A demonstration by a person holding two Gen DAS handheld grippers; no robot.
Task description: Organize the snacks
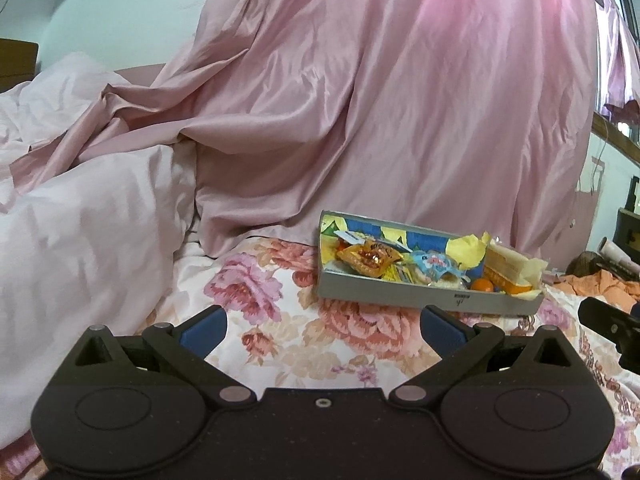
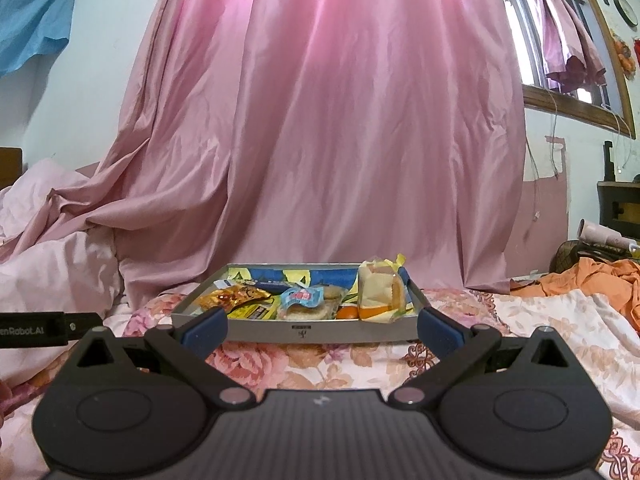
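Snacks (image 2: 296, 298) fill the tray (image 2: 296, 330) on the floral bedspread (image 2: 320, 364), both grippers empty.

The tray (image 2: 296, 330) wall hides the snacks' lower parts; the small print on the yellow packet (image 2: 250, 312) is unreadable, and the left gripper (image 2: 36, 328) is cut off by the picture's edge

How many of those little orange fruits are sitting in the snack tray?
1 small orange fruit shows, near the front wall of the tray, left of the tall yellow packet. Others may hide under wrappers.
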